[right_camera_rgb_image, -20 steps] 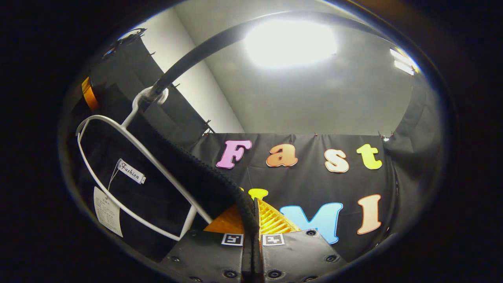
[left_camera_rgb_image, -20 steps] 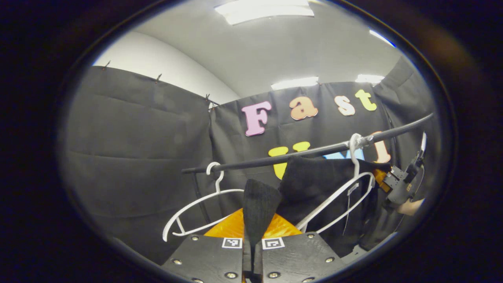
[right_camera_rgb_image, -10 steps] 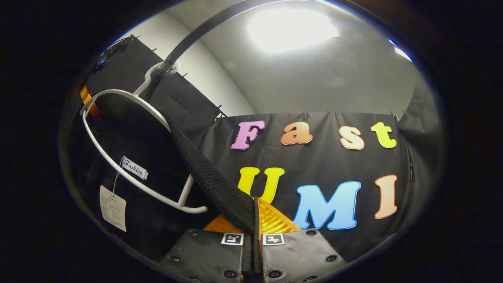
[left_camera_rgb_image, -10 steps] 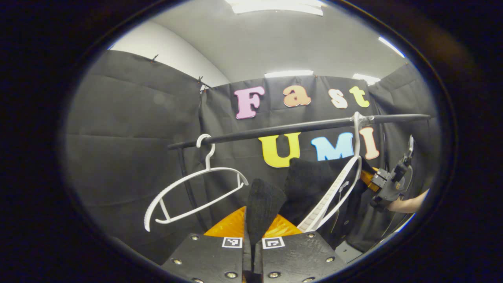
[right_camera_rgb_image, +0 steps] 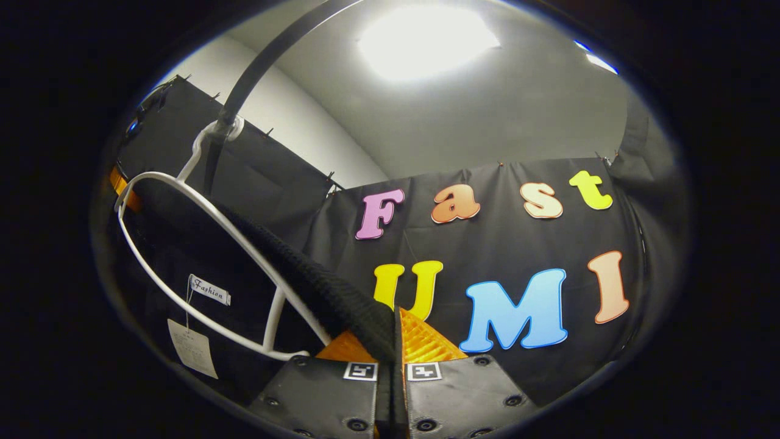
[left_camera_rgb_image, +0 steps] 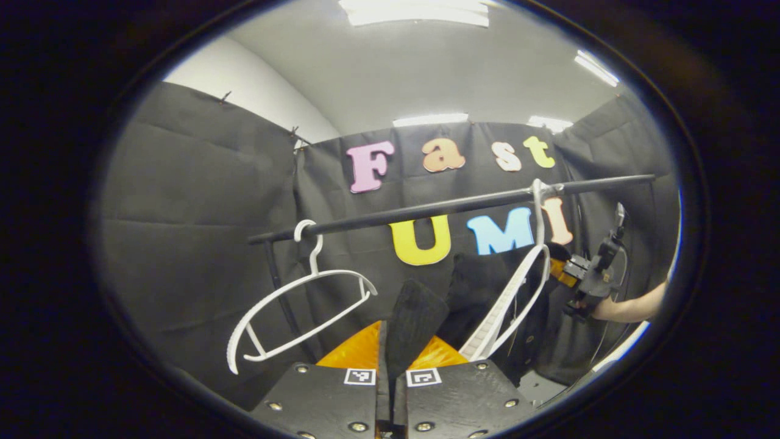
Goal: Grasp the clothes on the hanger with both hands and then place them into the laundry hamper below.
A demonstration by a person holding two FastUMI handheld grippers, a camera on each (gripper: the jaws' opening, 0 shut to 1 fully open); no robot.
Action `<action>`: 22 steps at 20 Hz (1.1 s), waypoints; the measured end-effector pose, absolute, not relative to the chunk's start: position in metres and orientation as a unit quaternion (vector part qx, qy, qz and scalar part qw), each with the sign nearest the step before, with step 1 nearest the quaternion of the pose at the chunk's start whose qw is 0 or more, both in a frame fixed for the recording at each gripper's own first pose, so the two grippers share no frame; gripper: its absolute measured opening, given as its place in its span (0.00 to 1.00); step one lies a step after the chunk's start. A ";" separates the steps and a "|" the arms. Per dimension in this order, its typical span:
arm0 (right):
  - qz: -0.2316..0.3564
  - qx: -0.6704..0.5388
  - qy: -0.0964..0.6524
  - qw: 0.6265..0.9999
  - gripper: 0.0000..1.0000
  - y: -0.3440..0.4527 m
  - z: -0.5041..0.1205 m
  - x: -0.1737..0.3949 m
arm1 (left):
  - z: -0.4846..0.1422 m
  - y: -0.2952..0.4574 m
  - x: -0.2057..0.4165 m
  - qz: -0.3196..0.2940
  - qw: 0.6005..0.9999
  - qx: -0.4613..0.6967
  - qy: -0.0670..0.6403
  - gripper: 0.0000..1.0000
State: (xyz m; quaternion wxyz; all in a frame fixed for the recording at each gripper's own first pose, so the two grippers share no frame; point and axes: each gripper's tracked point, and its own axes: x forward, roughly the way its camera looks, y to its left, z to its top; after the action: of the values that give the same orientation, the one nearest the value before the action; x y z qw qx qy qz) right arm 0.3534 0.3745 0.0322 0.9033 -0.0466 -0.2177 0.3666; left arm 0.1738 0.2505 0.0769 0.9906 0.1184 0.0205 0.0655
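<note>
Evidently, the black garment (left_camera_rgb_image: pixel 481 286) is being held at two separate places so that it can be drawn off its hanger evenly instead of dragging from one corner. In the left gripper view, the left gripper (left_camera_rgb_image: pixel 390 366) is seen closed narrow on a fold of the dark knit cloth, which stands up between the two fingers. In the right gripper view, the right gripper (right_camera_rgb_image: pixel 393 347) is likewise clamped on a ribbed edge of the same garment, the cloth running up and to the left from the pinch toward the white hanger (right_camera_rgb_image: pixel 201 244). That hanger is hooked on the black rail (left_camera_rgb_image: pixel 451 207), and its frame is tilted, which is judged to come from the pull of the two grips. The garment itself is draped across the hanger's frame, with its paper tags (right_camera_rgb_image: pixel 194 347) hanging below; whether any part rests fully on the hanger cannot be told. A second, bare hanger (left_camera_rgb_image: pixel 298 311) is hung farther along the rail, well apart from the work. The right gripper and the person's forearm (left_camera_rgb_image: pixel 627 308) are also seen at a distance in the left gripper view, just beside the garment's far edge. The laundry hamper lies somewhere below, so the lowering step is judged not yet done.
</note>
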 end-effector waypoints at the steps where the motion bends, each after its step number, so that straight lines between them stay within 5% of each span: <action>1: 0.370 -0.039 -0.211 0.904 0.00 0.378 0.029 0.355 | 0.074 0.250 0.169 0.056 0.990 0.128 0.027 0.05; 3: 0.387 -0.020 -0.197 0.901 0.06 0.387 0.026 0.359 | 0.074 0.253 0.168 0.049 0.991 0.124 0.028 0.05; 13: 0.442 0.014 -0.109 0.890 0.04 0.395 -0.012 0.356 | 0.062 0.265 0.167 0.042 0.994 -0.091 -0.051 0.03; 22: 0.478 0.028 -0.114 0.871 0.04 0.404 0.000 0.356 | 0.070 0.267 0.175 0.005 1.000 0.009 -0.002 0.03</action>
State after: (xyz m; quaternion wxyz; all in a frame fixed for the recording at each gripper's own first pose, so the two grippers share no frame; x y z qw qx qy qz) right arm 0.3560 0.4044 0.0003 0.8706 0.0276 -0.1141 0.4778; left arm 0.1749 0.2668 0.0702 0.9999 0.0091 -0.0017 0.0046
